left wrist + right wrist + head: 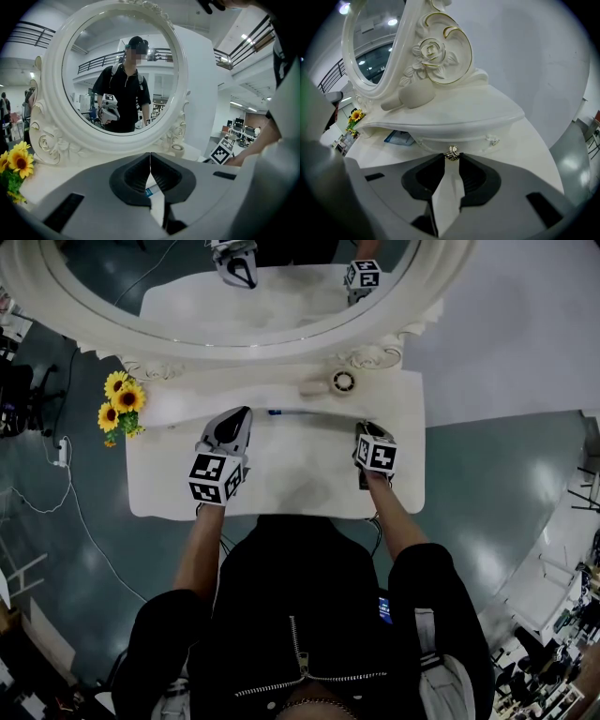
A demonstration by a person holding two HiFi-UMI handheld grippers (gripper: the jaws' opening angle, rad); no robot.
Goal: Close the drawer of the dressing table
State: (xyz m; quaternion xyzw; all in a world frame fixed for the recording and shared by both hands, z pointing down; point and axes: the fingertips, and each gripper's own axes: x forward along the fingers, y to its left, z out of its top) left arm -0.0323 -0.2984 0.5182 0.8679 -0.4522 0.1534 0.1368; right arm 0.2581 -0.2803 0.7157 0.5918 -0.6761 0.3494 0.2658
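Observation:
The white dressing table (281, 493) carries an oval mirror (234, 296) on a raised shelf. Under that shelf, the right gripper view shows a small drawer front (464, 139) with a metal knob (451, 153). How far out the drawer stands I cannot tell. My right gripper (451, 157) has its jaw tips against both sides of the knob; in the head view it (364, 430) is at the shelf's edge on the right. My left gripper (150, 157) is shut on nothing and hovers over the tabletop facing the mirror (119, 79); in the head view it (244, 414) is left of centre.
A blue-and-white item (275, 412) lies at the shelf's edge between the grippers. Sunflowers (120, 409) stand at the table's left end. A small round container (343, 382) sits on the shelf at the right. Cables (66, 474) trail on the floor at the left.

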